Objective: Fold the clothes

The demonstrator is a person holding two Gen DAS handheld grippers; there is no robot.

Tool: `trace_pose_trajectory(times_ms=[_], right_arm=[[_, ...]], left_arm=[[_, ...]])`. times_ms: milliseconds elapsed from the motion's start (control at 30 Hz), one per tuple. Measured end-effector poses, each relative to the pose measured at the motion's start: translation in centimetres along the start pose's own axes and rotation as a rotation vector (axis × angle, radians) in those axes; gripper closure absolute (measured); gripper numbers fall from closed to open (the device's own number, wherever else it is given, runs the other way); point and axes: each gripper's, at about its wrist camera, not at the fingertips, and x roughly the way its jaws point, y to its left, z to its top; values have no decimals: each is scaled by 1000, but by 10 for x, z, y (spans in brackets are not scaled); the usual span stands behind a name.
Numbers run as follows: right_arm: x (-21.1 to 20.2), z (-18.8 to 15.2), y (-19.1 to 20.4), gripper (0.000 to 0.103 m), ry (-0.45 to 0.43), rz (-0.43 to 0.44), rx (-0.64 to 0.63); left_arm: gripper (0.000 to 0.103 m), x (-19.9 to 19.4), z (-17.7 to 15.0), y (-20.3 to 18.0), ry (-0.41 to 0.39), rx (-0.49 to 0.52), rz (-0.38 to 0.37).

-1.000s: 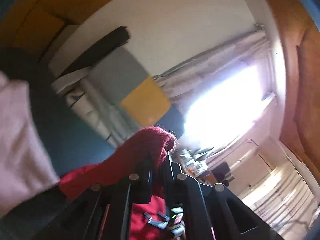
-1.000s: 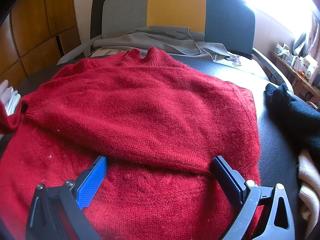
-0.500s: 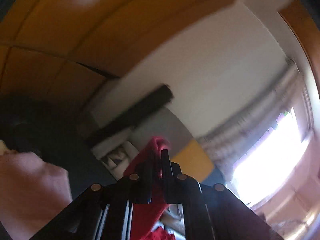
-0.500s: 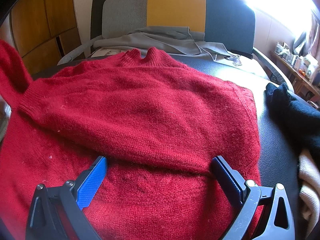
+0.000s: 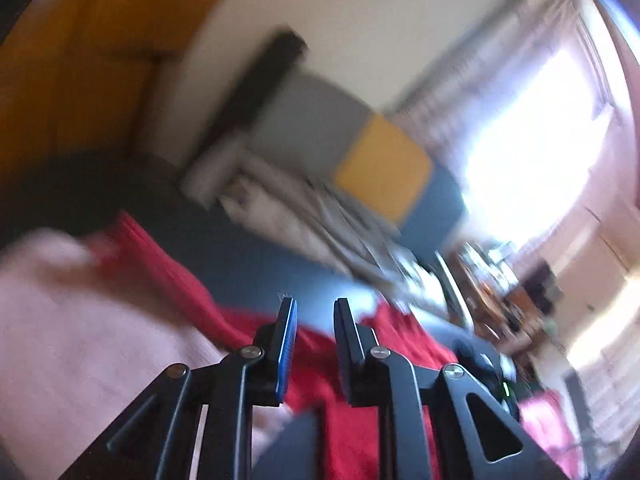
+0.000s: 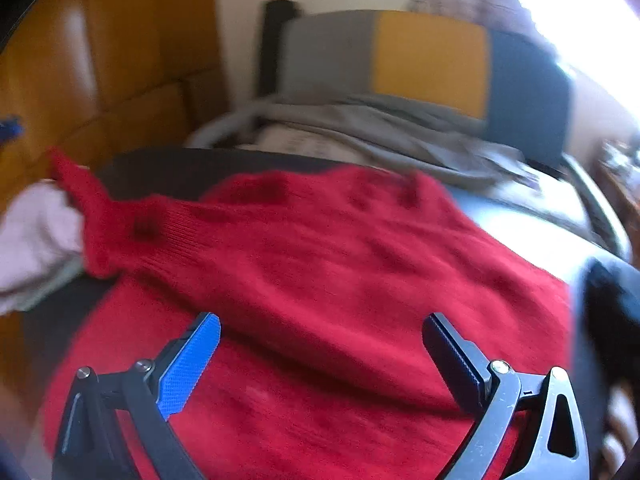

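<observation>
Sweater: no label legible, prob. blur; L fingers opening, R fingers closing, both empty.

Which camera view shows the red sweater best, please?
The right wrist view: the sweater fills most of the frame, spread flat, collar away from the camera and one sleeve folded across the body. The left wrist view is blurred and shows only strips of red cloth beside and behind the left gripper, whose jaws are opening with nothing pinched between them.

chair and room behind the dark surface
a chair back in grey, yellow and dark blue panels; left of it orange-brown wooden panelling, right of it a bright window, below it crumpled grey cloth.
</observation>
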Motion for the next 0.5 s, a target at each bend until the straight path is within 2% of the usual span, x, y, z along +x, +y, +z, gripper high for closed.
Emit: trace_pose_trajectory(times_ms=[67,133,233,300,367,467,500], right_arm=[[14,21,28,45,9,97,-40],[30,38,54,60,28,181,-75],[63,58,90,61,89,283,-158],[88,65,108,64,140,313,-204],[109,70,119,67,188,362,-210],[132,73,131,67,245,422,-209],[141,75,133,67,257,410,-207]], left_arm=[[85,24,-22,-7,62,-5,-52],[85,45,-36,-8,101,-8,-72],[85,73,-46,-8,147,-20,-79],[85,92,-50,-12,164,-21,-64],[85,101,-56,-9,159,-19,-36],[84,109,-56,-1,160,-50,-58],[84,111,-58,2,160,-46,-43]])
